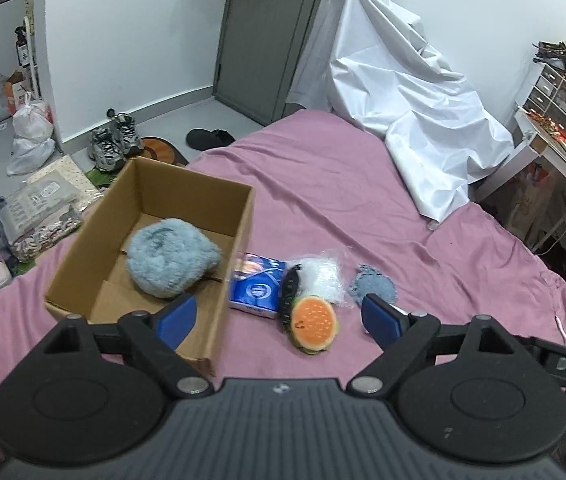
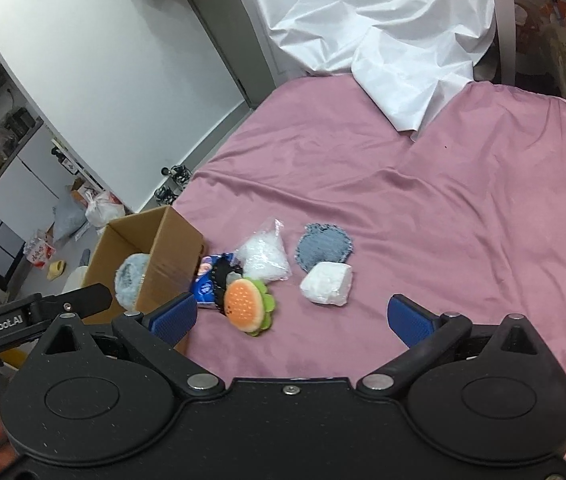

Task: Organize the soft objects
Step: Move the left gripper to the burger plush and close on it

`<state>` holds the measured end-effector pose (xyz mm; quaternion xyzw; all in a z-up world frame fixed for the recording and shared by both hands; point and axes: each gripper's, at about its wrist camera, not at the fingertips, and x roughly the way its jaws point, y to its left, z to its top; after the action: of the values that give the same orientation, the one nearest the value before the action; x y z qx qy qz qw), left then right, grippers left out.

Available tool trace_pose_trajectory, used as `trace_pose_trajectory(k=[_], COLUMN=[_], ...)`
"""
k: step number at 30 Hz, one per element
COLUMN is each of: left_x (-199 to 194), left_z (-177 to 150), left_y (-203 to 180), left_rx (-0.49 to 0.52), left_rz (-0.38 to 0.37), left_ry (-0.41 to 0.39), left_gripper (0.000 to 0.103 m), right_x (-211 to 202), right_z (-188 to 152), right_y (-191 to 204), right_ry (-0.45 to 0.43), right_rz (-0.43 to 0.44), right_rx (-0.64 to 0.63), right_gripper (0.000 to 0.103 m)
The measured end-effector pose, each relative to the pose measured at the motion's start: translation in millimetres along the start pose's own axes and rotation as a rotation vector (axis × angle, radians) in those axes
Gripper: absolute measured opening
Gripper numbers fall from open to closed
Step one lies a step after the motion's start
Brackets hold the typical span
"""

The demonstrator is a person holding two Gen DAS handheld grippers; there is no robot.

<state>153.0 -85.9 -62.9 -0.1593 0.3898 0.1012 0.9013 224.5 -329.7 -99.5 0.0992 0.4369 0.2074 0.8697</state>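
One cardboard box (image 1: 219,248) on the pink bed (image 1: 403,208) holds one fluffy blue plush (image 1: 171,258). Beside it lie one burger plush (image 2: 247,306), tissue pack (image 1: 257,282), clear bag (image 2: 265,258), denim patch (image 2: 323,246), white wad (image 2: 327,282). Left gripper (image 1: 279,318) and right gripper (image 2: 293,318) gape wide, empty.

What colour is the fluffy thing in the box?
Pale blue-grey fluffy plush, seen best from the left wrist view.

A bed (image 1: 363,200) under a pink sheet fills the middle; a white plastic sheet (image 1: 403,100) drapes over its far end; white walls (image 1: 131,40) meet a grey door (image 1: 267,32) and a grey floor (image 1: 171,104); 2 sneakers (image 1: 115,140) and bags (image 1: 31,132) sit on the floor; a cluttered desk (image 1: 555,144) stands at the right.
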Motion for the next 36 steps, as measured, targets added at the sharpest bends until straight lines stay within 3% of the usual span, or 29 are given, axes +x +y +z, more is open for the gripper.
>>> trace_pose_trajectory(k=[12,21,36], left_x=[42,85,145], left_z=[-20,-30,-52], left_y=[-24,-32,-23], left_rx=[-0.063,-0.142,-0.340], left_rz=[0.020,0.052,0.068], left_ry=[0.026,0.070,0.148], left_gripper=[0.085,0.082,0.063], right_x=[20,52,104], right_z=[4,13,12], right_y=[-28,-40,-42], right_ry=[0.011,0.065,0.190], right_rz=[0.012,0.050,0.164], right_rx=[-0.046,-0.097,-0.223], right_gripper=[0.100,0.089,0.069])
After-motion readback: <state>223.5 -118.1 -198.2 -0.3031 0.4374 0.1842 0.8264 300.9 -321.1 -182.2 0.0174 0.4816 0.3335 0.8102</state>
